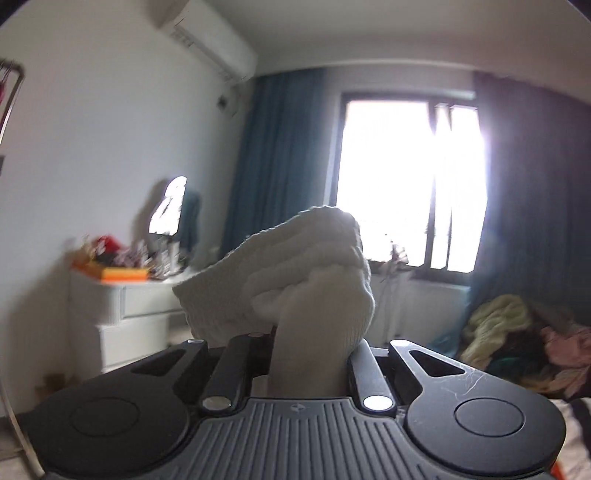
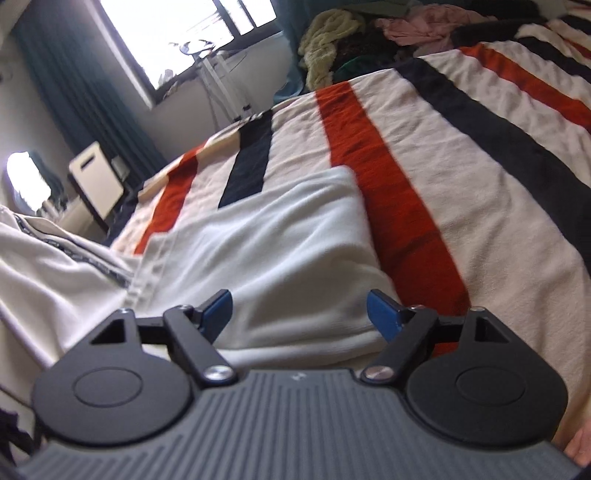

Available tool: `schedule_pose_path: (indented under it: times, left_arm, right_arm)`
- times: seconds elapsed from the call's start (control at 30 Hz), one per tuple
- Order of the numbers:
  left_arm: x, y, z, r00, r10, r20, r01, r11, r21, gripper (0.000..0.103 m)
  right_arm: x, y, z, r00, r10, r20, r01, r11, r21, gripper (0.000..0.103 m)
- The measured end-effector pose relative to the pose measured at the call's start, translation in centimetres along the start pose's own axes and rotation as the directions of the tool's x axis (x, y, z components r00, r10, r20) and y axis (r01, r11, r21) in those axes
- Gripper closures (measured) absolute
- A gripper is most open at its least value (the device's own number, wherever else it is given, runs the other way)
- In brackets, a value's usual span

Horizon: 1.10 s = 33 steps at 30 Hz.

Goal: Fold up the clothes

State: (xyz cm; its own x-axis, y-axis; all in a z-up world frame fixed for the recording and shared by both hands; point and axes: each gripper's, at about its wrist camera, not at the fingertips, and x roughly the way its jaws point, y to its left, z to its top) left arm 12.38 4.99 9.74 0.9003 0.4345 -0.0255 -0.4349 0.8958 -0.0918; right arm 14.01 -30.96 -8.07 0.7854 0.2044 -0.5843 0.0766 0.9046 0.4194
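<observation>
In the left wrist view my left gripper (image 1: pixel 308 354) is shut on a bunched fold of a white knitted garment (image 1: pixel 295 273) and holds it up in the air; the cloth hides the fingertips. In the right wrist view my right gripper (image 2: pixel 299 310) is open, its blue fingertips (image 2: pixel 384 314) spread just above the white garment (image 2: pixel 280 243), which lies partly folded on the striped blanket (image 2: pixel 461 155). A cream piece with a dark patterned trim (image 2: pixel 55 258) lies at the left.
A pile of mixed clothes (image 2: pixel 369 33) sits at the far end of the bed, also in the left wrist view (image 1: pixel 517 332). A white dresser (image 1: pixel 125 314) with clutter stands by the wall. A window (image 1: pixel 406 177) with blue curtains is behind.
</observation>
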Motion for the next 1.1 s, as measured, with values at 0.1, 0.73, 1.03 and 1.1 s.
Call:
schedule_pose_path:
  times: [0.1, 0.73, 1.03, 1.1]
  left_arm:
    - [-2.1, -6.3, -0.7, 0.997, -0.070, 0.039, 0.069, 0.998, 0.009, 0.091]
    - [-3.7, -25.8, -22.6, 0.808, -0.396, -0.437, 0.513, 0.837, 0.189, 0.064]
    - [-2.5, -13.4, -15.7, 0.693, -0.503, -0.517, 0.579, 0.815, -0.016, 0.016]
    - [-3.3, -10.2, -14.4, 0.714, -0.504, -0.487, 0.570, 0.822, -0.015, 0.014]
  right_arm:
    - [-1.0, -2.1, 1.1, 0.999, -0.023, 0.043, 0.019, 0.996, 0.090, 0.022]
    - [-0.9, -9.7, 2.7, 0.987, 0.108, 0.116, -0.149, 0.884, 0.444, 0.019]
    - [1.3, -7.6, 1.7, 0.917, 0.391, 0.081, -0.377, 0.781, 0.498, 0.020]
    - [1.9, -7.1, 1.5, 0.893, 0.444, 0.073, -0.416, 0.752, 0.510, 0.020]
